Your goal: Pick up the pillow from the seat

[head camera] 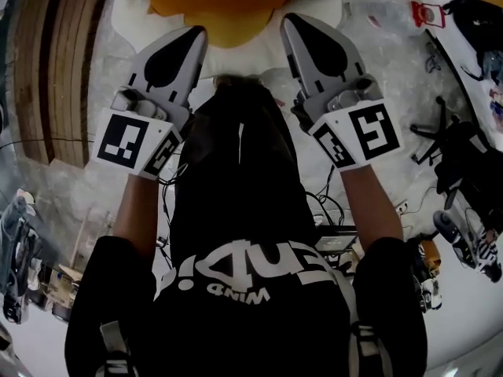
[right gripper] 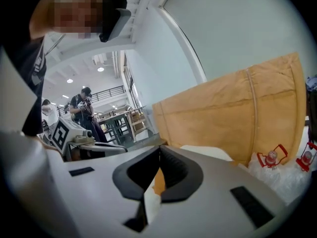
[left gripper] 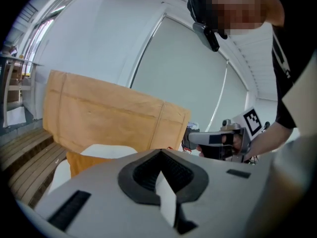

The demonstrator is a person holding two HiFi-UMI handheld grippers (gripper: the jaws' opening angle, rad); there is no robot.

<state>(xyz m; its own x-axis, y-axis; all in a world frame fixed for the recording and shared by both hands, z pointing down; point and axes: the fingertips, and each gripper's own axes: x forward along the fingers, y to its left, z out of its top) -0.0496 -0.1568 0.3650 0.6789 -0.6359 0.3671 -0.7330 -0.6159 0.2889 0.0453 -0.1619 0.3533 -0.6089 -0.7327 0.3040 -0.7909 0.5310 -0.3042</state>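
Both my tools are clenched shut with nothing in them. My left gripper (head camera: 195,34) and right gripper (head camera: 291,20) hover side by side near the orange seat (left gripper: 77,163). The white pillow (left gripper: 106,150) lies on that seat, at the foot of its tan backrest (left gripper: 109,118).

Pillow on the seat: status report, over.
Left gripper shut, empty. Right gripper shut, empty. White pillow lying on orange seat ahead, untouched. Nothing seen in the way.
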